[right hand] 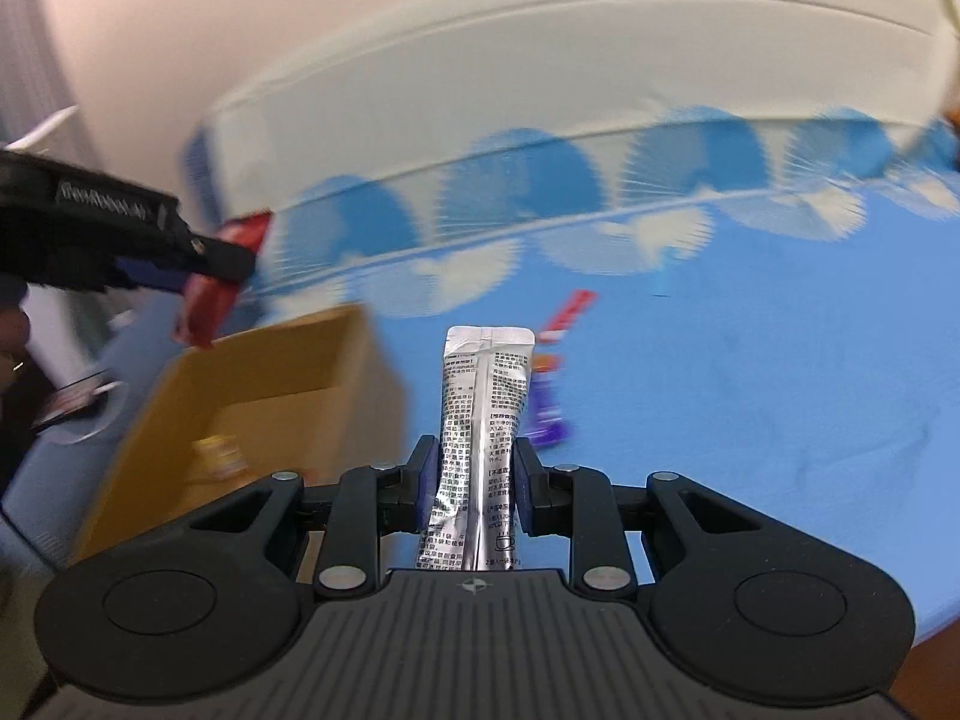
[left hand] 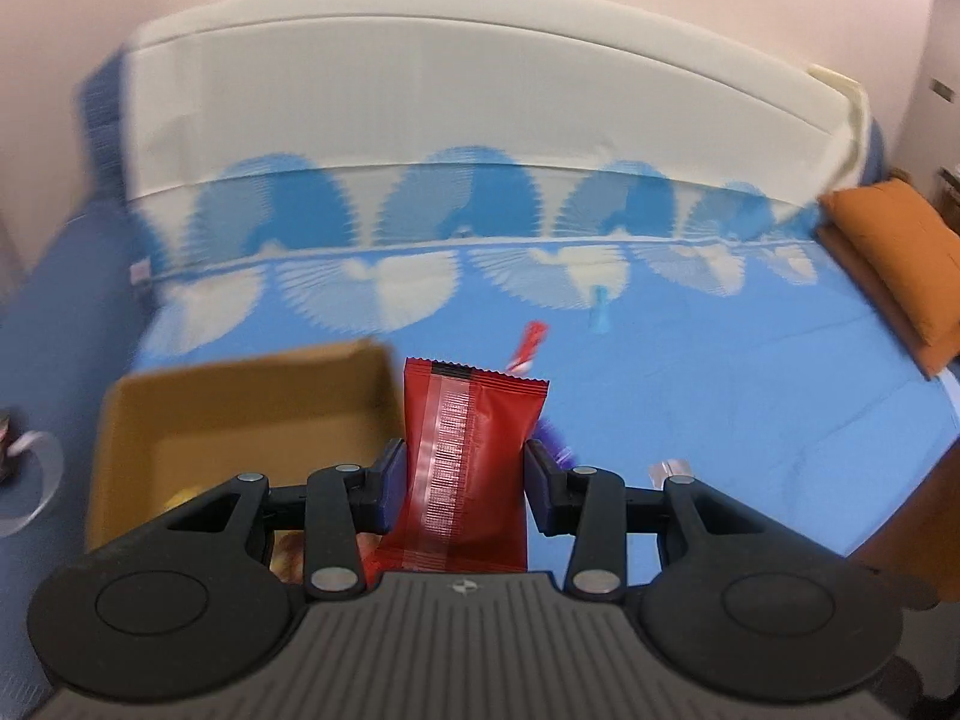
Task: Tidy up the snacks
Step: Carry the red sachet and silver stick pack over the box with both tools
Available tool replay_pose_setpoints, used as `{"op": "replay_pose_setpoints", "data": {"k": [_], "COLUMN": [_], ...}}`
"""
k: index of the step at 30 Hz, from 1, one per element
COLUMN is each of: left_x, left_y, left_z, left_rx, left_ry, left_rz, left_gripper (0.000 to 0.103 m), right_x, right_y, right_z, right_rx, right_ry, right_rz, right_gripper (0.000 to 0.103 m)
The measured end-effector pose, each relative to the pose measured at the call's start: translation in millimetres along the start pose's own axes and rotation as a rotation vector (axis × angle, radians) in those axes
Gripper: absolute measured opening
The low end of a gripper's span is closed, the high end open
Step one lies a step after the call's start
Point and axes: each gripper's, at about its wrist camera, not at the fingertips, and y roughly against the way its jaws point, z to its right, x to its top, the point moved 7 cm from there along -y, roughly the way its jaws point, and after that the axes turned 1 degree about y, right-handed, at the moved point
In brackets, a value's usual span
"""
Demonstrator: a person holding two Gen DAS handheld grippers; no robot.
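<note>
The left gripper (left hand: 465, 483) is clamped on a red packet (left hand: 474, 456), a flat, glossy foil pouch with a crimped, saw-toothed top edge and a pale seam strip printed with a barcode; its long axis runs straight out along the fingers, top edge pointing away from the camera, and it stands just right of the box (left hand: 240, 420). The right gripper (right hand: 471, 486) is closed on a silver sachet (right hand: 483, 420), a narrow, crinkled metallic stick covered in small black print, with a flat sealed end; it too lies lengthwise along the fingers, pointing away, its lower end pinched between the blue pads. In the right view the sachet is right of the box (right hand: 270, 384), and the left gripper (right hand: 198, 267) with its red packet (right hand: 210, 300) hangs above the box's far left corner. The box is open-topped brown cardboard, with some yellow item blurred inside. It sits on a bed (left hand: 720, 396) covered in smooth blue fabric with white and blue fan shapes. Right of the box, a red stick (left hand: 528, 348) and a purple wrapper (right hand: 546, 414) lie on the bed. An orange pillow (left hand: 894, 258) sits far right of the box.
</note>
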Motion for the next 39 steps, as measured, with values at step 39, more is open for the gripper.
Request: {"op": "replay_pose_setpoints", "data": {"k": [39], "left_x": [-143], "left_y": [133], "left_z": [-85], "left_rx": [0.071], "left_ry": [0.162], "left_rz": [0.085], "left_gripper": [0.045], "right_x": [-55], "right_y": [73], "right_z": [-154], "right_rx": [0.077], "right_ry": [0.304], "right_rz": [-0.048], "right_gripper": [0.028]}}
